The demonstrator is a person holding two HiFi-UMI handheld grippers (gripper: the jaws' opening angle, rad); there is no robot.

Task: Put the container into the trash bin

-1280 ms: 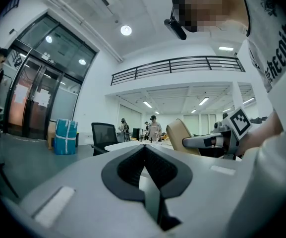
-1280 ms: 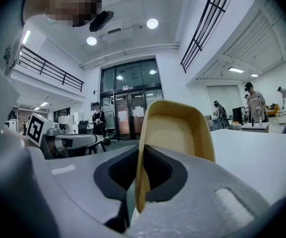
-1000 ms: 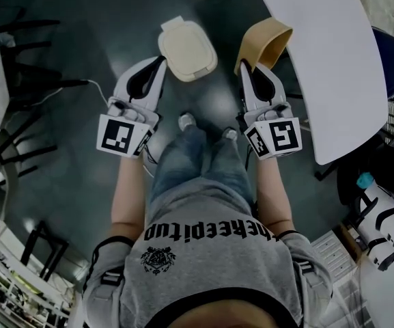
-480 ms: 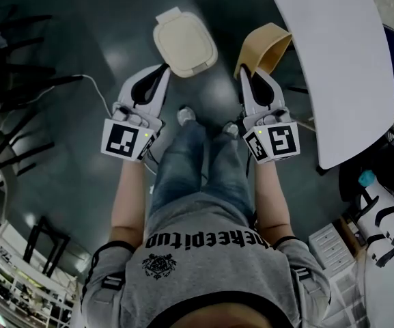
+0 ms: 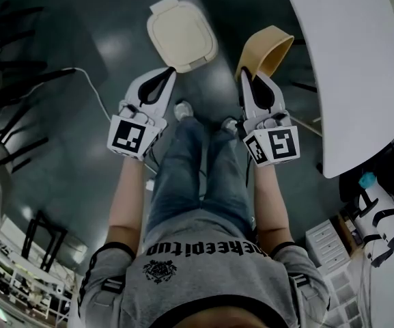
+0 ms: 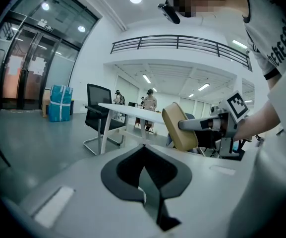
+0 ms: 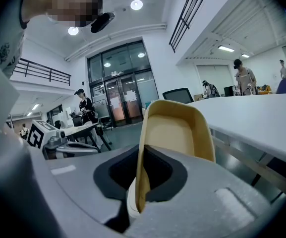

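The person stands over a dark floor (image 5: 80,156) with both grippers held out ahead of the knees; the right gripper (image 5: 245,74) is clenched on the rim of the container (image 5: 268,49), a tan, shallow tub with rounded corners; in the right gripper view the jaws pinch one side wall, so the container (image 7: 175,133) stands on edge with its open hollow turned toward 3 o'clock; in the head view it juts from the jaw tips toward 1 o'clock, held in the air just beside the edge of the white table (image 5: 350,67), which fills the 3 o'clock side.

The left gripper (image 5: 169,72) is clenched on nothing; the left gripper view shows its two dark jaws pressed together with no gap and no object between them; its tip points toward 12 o'clock, close to the near edge of the trash bin (image 5: 181,34).

The trash bin sits on the floor at 12 o'clock from the person, its cream, square-rounded lid lying shut; the container is apart from it, at about 3 o'clock of the lid, not above it.

In the left gripper view the container (image 6: 179,127) shows at 2 o'clock, carried by the right gripper; a white cable (image 5: 95,89) runs on the floor at 9 o'clock of the left gripper.
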